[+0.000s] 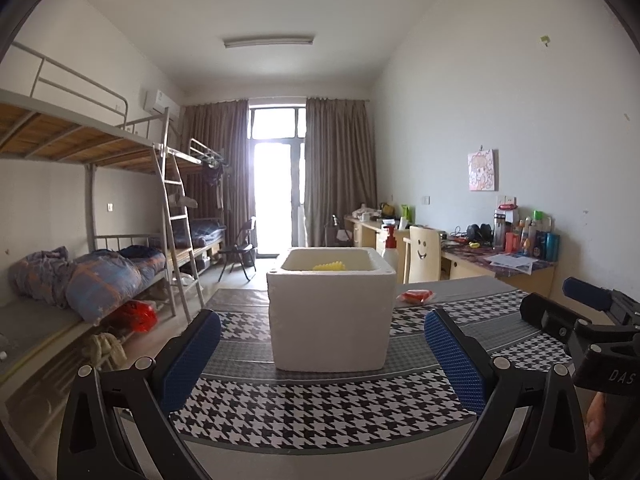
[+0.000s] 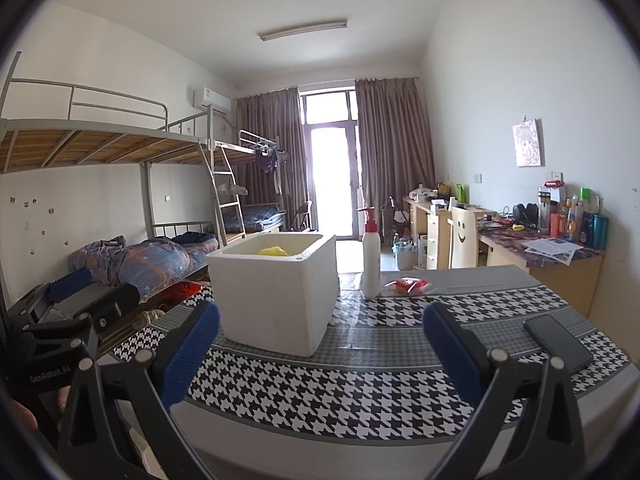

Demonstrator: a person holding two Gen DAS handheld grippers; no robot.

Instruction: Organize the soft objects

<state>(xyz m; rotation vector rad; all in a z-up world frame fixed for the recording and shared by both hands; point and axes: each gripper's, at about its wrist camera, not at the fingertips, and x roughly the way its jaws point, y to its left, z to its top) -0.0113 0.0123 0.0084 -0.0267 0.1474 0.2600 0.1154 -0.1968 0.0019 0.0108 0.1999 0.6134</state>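
L side of room: metal bunk beds (image 1: 100,152) along the wall, rumpled quilt (image 1: 88,280) on the lower bunk, ladder (image 1: 176,216) up to the top one, red bag (image 1: 134,316) on the floor under the frame. L gripper (image 1: 322,354) hangs low over the near edge of the table (image 1: 320,408), which has a black-and-white houndstooth cloth; blue-padded fingers (image 1: 192,356) spread wide, nothing btwn them. Straight ahead of it, centre of table: white foam box (image 1: 330,320), top open, upright. Yellow ribbed soft item (image 1: 329,267) lies inside the box, only its top showing over the rim. Behind the box, at the far edge of the table, a white pump bottle (image 2: 371,254) w/ red top, upright, apart from the box in the R wrist view. Just R of the bottle, a red soft item in clear wrap (image 2: 407,285) lies flat on the cloth, outside the box, near the bottle; touching or not, can't tell. R gripper (image 2: 320,354) also at the near edge, fingers (image 2: 450,354) wide apart, empty, box ahead and slightly L of it. Dark phone (image 2: 558,342) lies flat on the cloth by the R finger, near the table's R edge. Each gripper shows at the edge of the other's view. Background: curtains (image 1: 340,168) either side of a bright balcony door. R wall: desk (image 2: 560,252) crowded w/ bottles, chair w/ smiley face (image 2: 462,236) by it, picture (image 2: 528,143) on the wall above.
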